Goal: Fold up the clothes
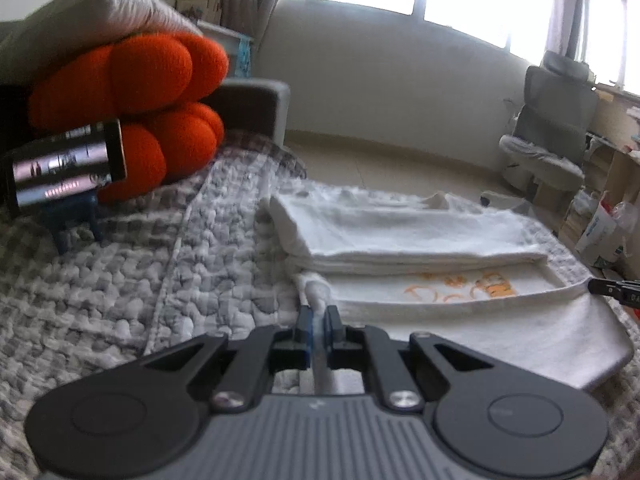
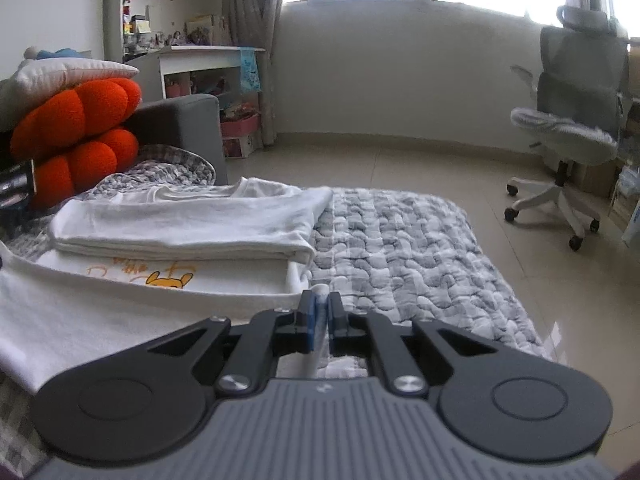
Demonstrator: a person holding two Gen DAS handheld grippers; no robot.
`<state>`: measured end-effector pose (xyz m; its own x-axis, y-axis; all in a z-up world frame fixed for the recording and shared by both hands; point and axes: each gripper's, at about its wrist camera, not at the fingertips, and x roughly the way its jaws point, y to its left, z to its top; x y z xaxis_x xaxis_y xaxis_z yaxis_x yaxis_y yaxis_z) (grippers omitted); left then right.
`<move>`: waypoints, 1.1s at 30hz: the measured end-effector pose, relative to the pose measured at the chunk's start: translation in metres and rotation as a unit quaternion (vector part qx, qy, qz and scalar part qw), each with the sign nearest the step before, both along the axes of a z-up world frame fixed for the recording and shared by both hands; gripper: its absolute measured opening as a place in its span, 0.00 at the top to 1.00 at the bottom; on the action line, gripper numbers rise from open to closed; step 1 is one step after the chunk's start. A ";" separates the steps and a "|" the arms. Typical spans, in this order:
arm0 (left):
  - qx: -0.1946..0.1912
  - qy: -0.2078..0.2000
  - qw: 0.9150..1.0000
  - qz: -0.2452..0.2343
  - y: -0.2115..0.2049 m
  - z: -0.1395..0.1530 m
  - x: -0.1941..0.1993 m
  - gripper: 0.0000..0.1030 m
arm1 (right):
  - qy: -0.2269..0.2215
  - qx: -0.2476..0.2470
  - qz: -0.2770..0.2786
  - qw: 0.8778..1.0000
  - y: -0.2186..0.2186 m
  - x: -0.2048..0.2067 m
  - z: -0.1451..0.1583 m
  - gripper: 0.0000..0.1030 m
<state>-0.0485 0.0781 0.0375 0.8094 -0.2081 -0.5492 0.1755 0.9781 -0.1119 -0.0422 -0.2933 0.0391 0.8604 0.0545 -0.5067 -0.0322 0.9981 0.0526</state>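
Observation:
A white T-shirt with an orange print (image 1: 460,288) (image 2: 168,276) lies partly folded on the grey quilted cover (image 1: 180,280) (image 2: 400,248), its far part doubled over into a thick band (image 1: 400,236) (image 2: 180,224). My left gripper (image 1: 318,316) is shut on the near left corner of the shirt's hem. My right gripper (image 2: 320,308) is shut on the near right corner of the same hem, and its tip (image 1: 608,286) shows at the right edge of the left wrist view. The hem between them is lifted slightly off the cover.
An orange knotted cushion (image 1: 132,112) (image 2: 80,136) and a white pillow (image 1: 100,8) sit at the back left by a grey sofa arm (image 2: 180,120). A shiny dark device on a blue stand (image 1: 64,168) is close by. An office chair (image 2: 572,120) stands on the tiled floor at right.

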 end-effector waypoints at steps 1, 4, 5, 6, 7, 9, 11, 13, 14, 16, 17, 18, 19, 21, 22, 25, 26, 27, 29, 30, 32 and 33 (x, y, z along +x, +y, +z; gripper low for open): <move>0.003 0.004 1.000 0.002 -0.001 -0.003 0.001 0.94 | 0.008 -0.002 0.000 1.000 0.001 0.003 -0.003 0.94; 0.009 0.013 1.000 0.007 -0.002 -0.011 0.004 0.94 | 0.023 -0.011 0.002 1.000 0.005 0.008 -0.011 0.94; 0.008 0.014 1.000 0.008 -0.002 -0.012 0.004 0.94 | 0.026 -0.015 0.002 1.000 0.006 0.009 -0.012 0.94; 0.007 0.015 1.000 0.009 -0.002 -0.014 0.003 0.94 | 0.027 -0.014 0.002 1.000 0.005 0.009 -0.013 0.94; 0.006 0.016 1.000 0.010 -0.001 -0.015 0.003 0.94 | 0.027 -0.012 0.002 1.000 0.004 0.008 -0.013 0.94; 0.005 0.017 1.000 0.011 0.000 -0.015 0.004 0.94 | 0.027 -0.007 0.002 1.000 0.003 0.009 -0.012 0.94; 0.008 0.015 1.000 0.010 -0.001 -0.014 0.005 0.94 | 0.023 -0.006 0.002 1.000 0.002 0.008 -0.011 0.94; 0.012 0.010 1.000 0.010 -0.003 -0.012 0.006 0.94 | 0.017 -0.005 0.002 1.000 0.003 0.008 -0.008 0.94; 0.013 0.009 1.000 0.010 -0.003 -0.012 0.006 0.94 | 0.016 -0.005 0.002 1.000 0.003 0.008 -0.008 0.94; 0.014 0.010 1.000 0.010 -0.003 -0.013 0.006 0.94 | 0.017 -0.005 0.001 1.000 0.003 0.010 -0.008 0.94; 0.014 0.012 1.000 0.011 -0.003 -0.015 0.007 0.94 | 0.019 -0.006 0.001 1.000 0.003 0.011 -0.009 0.94; 0.013 0.014 1.000 0.011 -0.003 -0.016 0.008 0.93 | 0.024 -0.008 0.001 1.000 0.004 0.012 -0.010 0.94; 0.013 0.015 1.000 0.010 -0.003 -0.017 0.008 0.93 | 0.029 -0.010 0.001 1.000 0.004 0.013 -0.012 0.94; 0.012 0.019 1.000 0.006 -0.003 -0.019 0.009 0.92 | 0.031 -0.010 0.001 0.999 0.004 0.013 -0.013 0.94; 0.013 0.019 1.000 0.006 -0.002 -0.018 0.010 0.92 | 0.032 -0.009 0.000 0.999 0.004 0.013 -0.013 0.94; 0.016 0.019 1.000 0.004 -0.002 -0.016 0.011 0.88 | 0.034 -0.004 -0.002 0.999 0.002 0.014 -0.012 0.94; 0.017 0.020 1.000 0.003 -0.002 -0.015 0.012 0.88 | 0.033 -0.002 -0.004 0.999 0.002 0.013 -0.012 0.94; 0.019 0.018 1.000 0.001 -0.002 -0.015 0.012 0.88 | 0.032 0.000 -0.006 0.999 0.001 0.012 -0.012 0.94; 0.022 0.011 1.000 -0.004 -0.004 -0.013 0.011 0.88 | 0.032 0.001 -0.007 0.999 0.001 0.012 -0.012 0.94; 0.025 0.010 1.000 -0.005 -0.005 -0.013 0.011 0.88 | 0.032 0.001 -0.007 0.999 0.001 0.012 -0.012 0.94; 0.030 0.006 1.000 -0.006 -0.007 -0.013 0.011 0.90 | 0.032 0.002 -0.008 0.999 0.001 0.011 -0.012 0.94; 0.032 0.005 0.999 -0.007 -0.007 -0.013 0.011 0.91 | 0.032 0.002 -0.008 0.999 0.001 0.011 -0.012 0.94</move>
